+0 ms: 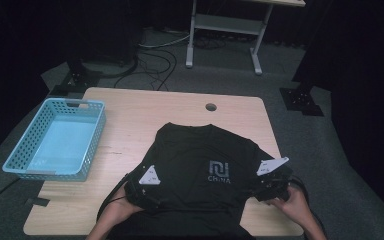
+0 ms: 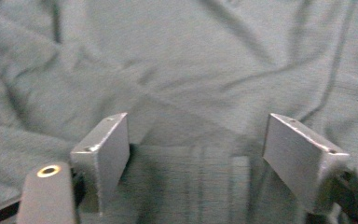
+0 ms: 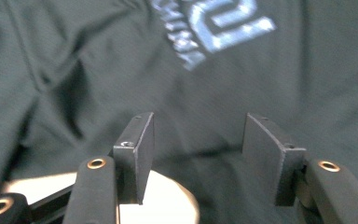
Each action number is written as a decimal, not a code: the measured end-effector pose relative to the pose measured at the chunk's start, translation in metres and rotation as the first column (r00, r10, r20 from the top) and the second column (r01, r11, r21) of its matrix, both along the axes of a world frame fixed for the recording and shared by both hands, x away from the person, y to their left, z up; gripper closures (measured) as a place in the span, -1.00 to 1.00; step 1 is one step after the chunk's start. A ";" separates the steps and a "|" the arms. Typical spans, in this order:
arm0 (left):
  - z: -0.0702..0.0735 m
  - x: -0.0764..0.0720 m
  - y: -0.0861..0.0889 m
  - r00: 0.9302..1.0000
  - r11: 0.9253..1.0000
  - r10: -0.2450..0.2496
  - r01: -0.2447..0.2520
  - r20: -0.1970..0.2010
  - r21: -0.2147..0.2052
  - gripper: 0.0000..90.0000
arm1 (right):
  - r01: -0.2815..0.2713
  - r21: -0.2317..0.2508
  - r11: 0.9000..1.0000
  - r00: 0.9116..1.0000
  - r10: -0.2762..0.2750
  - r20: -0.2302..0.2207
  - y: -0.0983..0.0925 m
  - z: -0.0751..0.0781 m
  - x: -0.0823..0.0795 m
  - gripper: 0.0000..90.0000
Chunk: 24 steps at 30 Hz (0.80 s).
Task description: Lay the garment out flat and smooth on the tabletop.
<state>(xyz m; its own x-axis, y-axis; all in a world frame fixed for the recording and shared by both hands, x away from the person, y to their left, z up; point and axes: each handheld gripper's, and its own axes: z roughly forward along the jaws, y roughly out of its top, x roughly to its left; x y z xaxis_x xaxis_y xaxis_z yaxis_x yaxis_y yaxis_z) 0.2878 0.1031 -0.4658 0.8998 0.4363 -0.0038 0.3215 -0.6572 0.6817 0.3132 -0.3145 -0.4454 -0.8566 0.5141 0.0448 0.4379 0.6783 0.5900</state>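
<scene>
T-shirt (image 1: 205, 165): black, flat on table (image 1: 130, 110)
Left gripper (image 2: 196, 149): jaws wide, over fabric
Right gripper (image 3: 196, 140): jaws wide, at shirt edge

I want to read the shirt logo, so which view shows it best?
The high view: the whole logo sits upright on the shirt. The right gripper view catches it blurred and cut off at the top edge; the left gripper view has plain fabric.

Both forearms bare, no sleeves visible. Left gripper (image 1: 147, 192) and right gripper (image 1: 272, 187): black bodies, pale grey three-cornered top plates, black trailing cables, flat dark jaws, brass-ringed screw holes.
</scene>
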 end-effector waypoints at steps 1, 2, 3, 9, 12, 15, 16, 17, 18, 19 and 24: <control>0.001 -0.001 0.000 1.000 1.000 -0.013 0.013 0.004 -0.001 -0.40 | -0.006 0.001 1.000 1.000 0.006 0.002 0.005 -0.001 -0.002 -0.05; 0.003 -0.003 -0.001 1.000 1.000 -0.030 0.030 0.008 -0.005 -0.35 | -0.012 0.002 1.000 1.000 0.012 0.002 0.008 -0.002 -0.003 -0.05; 0.005 -0.004 -0.002 0.999 0.999 -0.051 0.051 0.006 -0.008 -0.27 | -0.019 0.003 1.000 1.000 0.019 0.000 0.013 -0.004 -0.004 -0.05; 0.009 -0.009 -0.011 0.987 0.987 -0.161 0.161 0.006 0.013 0.19 | -0.049 -0.017 0.999 0.999 0.049 0.005 0.033 -0.013 -0.008 -0.06; 0.006 -0.009 -0.015 0.980 0.978 -0.201 0.200 0.009 0.051 0.33 | -0.034 -0.015 0.999 0.999 0.034 0.005 0.034 -0.015 -0.005 -0.05; 0.003 -0.008 -0.017 0.978 0.974 -0.209 0.208 0.004 0.090 0.53 | -0.019 -0.018 1.000 1.000 0.019 0.003 0.034 -0.018 -0.002 -0.05; 0.002 -0.007 -0.016 0.979 0.976 -0.204 0.203 -0.001 0.082 0.60 | -0.015 -0.018 1.000 1.000 0.015 0.001 0.034 -0.019 -0.002 -0.04; 0.002 -0.006 -0.015 0.981 0.978 -0.194 0.194 -0.004 0.075 0.66 | -0.019 -0.013 1.000 1.000 0.019 0.010 0.033 -0.020 -0.002 -0.03; 0.002 -0.006 -0.015 0.981 0.979 -0.192 0.192 -0.007 0.073 0.74 | -0.022 -0.013 1.000 1.000 0.023 0.016 0.032 -0.020 -0.003 -0.02; 0.002 -0.005 -0.015 0.982 0.979 -0.189 0.189 -0.007 0.074 0.78 | -0.028 -0.014 1.000 0.999 0.028 0.025 0.032 -0.020 -0.003 -0.01; 0.004 -0.002 -0.021 0.981 0.979 -0.192 0.193 -0.015 0.071 0.90 | -0.043 -0.003 0.999 0.998 0.044 0.040 0.024 -0.022 -0.004 0.04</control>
